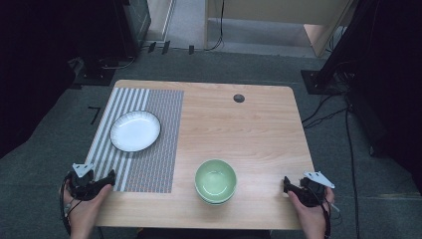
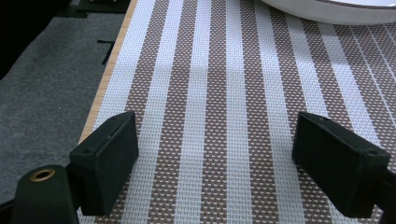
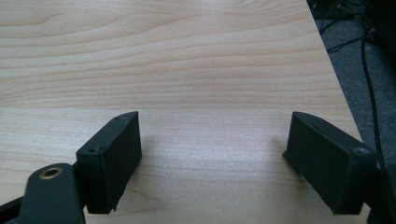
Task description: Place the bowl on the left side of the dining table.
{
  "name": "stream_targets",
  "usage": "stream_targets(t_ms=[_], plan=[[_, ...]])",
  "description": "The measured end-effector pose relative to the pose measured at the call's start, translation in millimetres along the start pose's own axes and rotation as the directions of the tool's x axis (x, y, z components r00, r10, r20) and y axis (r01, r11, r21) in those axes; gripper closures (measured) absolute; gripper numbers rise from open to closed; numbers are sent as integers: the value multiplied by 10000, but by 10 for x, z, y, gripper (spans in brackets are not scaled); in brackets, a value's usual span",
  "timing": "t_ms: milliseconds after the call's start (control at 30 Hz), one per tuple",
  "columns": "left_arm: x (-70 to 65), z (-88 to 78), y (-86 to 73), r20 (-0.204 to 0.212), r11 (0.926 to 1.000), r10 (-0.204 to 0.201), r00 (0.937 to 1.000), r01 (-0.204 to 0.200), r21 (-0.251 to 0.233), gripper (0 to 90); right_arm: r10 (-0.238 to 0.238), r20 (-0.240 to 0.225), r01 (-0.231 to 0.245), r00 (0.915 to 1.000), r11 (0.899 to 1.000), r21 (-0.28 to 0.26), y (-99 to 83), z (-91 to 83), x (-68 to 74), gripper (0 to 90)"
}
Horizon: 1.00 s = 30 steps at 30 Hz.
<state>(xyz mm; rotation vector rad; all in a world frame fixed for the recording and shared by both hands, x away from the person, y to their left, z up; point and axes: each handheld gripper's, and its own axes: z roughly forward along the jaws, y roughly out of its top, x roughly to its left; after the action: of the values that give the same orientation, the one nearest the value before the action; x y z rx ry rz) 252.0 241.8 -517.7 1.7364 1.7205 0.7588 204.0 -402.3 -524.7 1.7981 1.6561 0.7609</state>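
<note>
Green bowl stack (image 1: 215, 181), one white plate (image 1: 135, 131), one mat (image 1: 154, 149)

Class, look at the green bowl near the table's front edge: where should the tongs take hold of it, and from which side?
Probably the rim of the green bowl, from above: it sits upright and open, so one jaw fits inside, one outside.

The bench (image 1: 259, 124) was free between the white plate (image 1: 135, 131) and the green bowl (image 1: 215, 180), well apart.
</note>
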Motion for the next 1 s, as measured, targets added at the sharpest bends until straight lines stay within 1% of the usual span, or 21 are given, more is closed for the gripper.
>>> stream_targets(t_ms=[133,167,233,267,300,367,400,433,500,600,633,700,767,1000], plan=[[0,0,0,2,10000,-4,10000,4,1,137,5,53,-5,10000,10000,-19,5,3,1,207],[0,1,1,-3,10000,-9,10000,9,6,137,56,163,-55,9999,10000,-75,11,-5,7,251],[-1,1,1,-5,10000,-14,10000,14,6,135,97,273,-94,9996,9999,-117,16,-14,7,281],[-2,2,3,-13,10000,-22,10000,22,10,134,146,278,-142,9995,9998,-164,29,-28,7,282],[-2,2,3,-12,10000,-23,10000,23,11,134,206,245,-201,9995,9996,-201,43,-43,10,286],[-2,3,3,-13,10000,-22,10000,22,10,134,180,222,-174,9996,9994,-291,59,-57,12,289],[-2,2,3,-12,10000,-25,10000,25,11,134,239,204,-229,9995,9987,-454,89,-89,26,291],[-2,2,3,-12,10000,-25,10000,25,11,134,239,204,-229,9995,9987,-454,89,-89,26,291],[-2,2,2,-12,10000,-26,10000,26,9,134,333,139,-324,9993,9975,-623,124,-134,61,288],[-2,2,2,-13,10000,-25,10000,25,9,134,576,-139,-585,9982,9954,-755,158,-174,104,279],[-2,2,2,-12,10000,-21,10000,21,11,134,581,-223,-598,9981,9948,-824,172,-190,129,277],[-3,2,2,-13,10000,-24,10000,24,10,134,487,-281,-510,9984,9948,-885,190,-216,166,279],[-3,2,2,-13,10000,-24,10000,24,8,134,297,-302,-325,9991,9946,-984,213,-243,202,282],[-3,2,2,-14,10000,-24,10000,24,7,135,134,-515,-201,9986,9910,-1321,294,-357,302,296]])
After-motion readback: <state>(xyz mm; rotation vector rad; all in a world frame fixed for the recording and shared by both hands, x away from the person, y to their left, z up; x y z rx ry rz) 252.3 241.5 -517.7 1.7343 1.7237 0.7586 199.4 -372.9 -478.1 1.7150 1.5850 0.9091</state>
